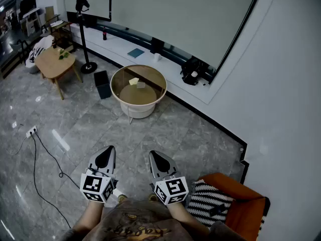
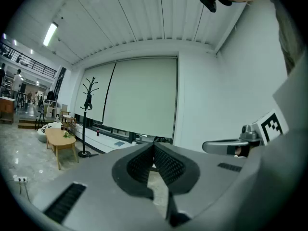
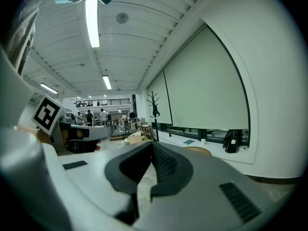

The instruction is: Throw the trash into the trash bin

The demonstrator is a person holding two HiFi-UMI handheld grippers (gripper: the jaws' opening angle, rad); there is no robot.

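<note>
Now scraps (image 1: 133,81) lie in the round table (image 1: 143,110) beside the bin (image 1: 102,84).

Bright, open room
A grey marble floor (image 1: 150,134) is bounded by a white wall (image 1: 286,84); a pale blind (image 1: 175,19) is drawn down; a wooden table (image 1: 52,62) and coat stand (image 1: 84,30) are set beyond.

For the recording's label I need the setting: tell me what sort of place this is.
Likely a lounge corner of an open-plan office or lobby: polished grey stone-tile floor, a tall black coat stand beside large roller-blinded windows, and an orange upholstered armchair with a striped cushion.
</note>
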